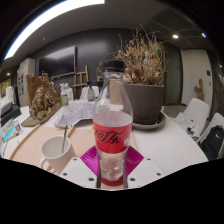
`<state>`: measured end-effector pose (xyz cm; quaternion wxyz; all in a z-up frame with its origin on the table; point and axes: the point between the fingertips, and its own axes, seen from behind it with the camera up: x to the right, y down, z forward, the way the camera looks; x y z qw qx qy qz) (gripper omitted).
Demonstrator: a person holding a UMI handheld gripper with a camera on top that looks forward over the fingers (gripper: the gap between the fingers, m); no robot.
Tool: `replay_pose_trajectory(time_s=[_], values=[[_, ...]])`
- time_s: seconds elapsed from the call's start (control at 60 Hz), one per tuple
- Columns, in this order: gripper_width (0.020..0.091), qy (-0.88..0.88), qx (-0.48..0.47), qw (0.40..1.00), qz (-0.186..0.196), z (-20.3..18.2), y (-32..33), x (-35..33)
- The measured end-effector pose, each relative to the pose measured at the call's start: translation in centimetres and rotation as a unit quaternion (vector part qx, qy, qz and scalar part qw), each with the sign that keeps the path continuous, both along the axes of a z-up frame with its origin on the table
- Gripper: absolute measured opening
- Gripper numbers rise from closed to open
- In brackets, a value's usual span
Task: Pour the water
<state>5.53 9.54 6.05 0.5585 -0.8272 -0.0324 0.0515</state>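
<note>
Gripper view: a table is seen ahead.
Cup: white, set left of the bottle.
Bottle: clear, red label, upright, clamped between both pink pads.
Gripper: closed onto the bottle.
Plant pot: placed behind the bottle, to its right.

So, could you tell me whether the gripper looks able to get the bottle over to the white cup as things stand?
Probably yes: the gripper appears shut on the bottle, and the white cup sits close beside it on the table with nothing between them.
</note>
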Motion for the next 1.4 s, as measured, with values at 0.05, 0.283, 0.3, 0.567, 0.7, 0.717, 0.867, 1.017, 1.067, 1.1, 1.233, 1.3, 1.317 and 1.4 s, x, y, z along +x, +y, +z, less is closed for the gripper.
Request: replay_pose_trajectory(time_s=[0.05, 0.283, 0.3, 0.567, 0.7, 0.717, 0.867, 1.017, 1.067, 1.1, 1.233, 1.3, 1.317, 1.4], values=[[0.0342, 0.000, 0.001, 1.000, -0.001, 0.1, -0.1, 0.0], [0.0851, -0.012, -0.039, 0.999, -0.027, 0.1, -2.0, 0.9], [0.0870, -0.014, -0.042, 0.999, -0.030, 0.2, -2.1, 1.0], [0.0854, -0.009, -0.060, 0.996, -0.062, 6.8, -11.6, -2.0], [0.0855, -0.007, -0.061, 0.996, -0.068, 10.6, -18.4, -5.3], [0.0857, -0.009, -0.061, 0.996, -0.069, 11.0, -19.2, -5.7], [0.0854, -0.014, -0.073, 0.994, -0.077, 13.2, -26.2, -9.8], [0.0854, -0.027, -0.081, 0.993, -0.079, 14.2, -30.6, -12.7], [0.0855, -0.030, -0.079, 0.993, -0.080, 14.5, -31.4, -13.4], [0.0857, -0.032, -0.078, 0.993, -0.082, 14.6, -31.9, -13.7], [0.0857, -0.039, -0.085, 0.992, -0.085, 14.5, -33.3, -14.6], [0.0856, -0.060, -0.081, 0.991, -0.090, 14.6, -33.6, -14.3], [0.0856, -0.066, -0.082, 0.990, -0.091, 14.6, -33.7, -14.2], [0.0858, -0.074, -0.082, 0.990, -0.088, 14.9, -33.8, -14.8]])
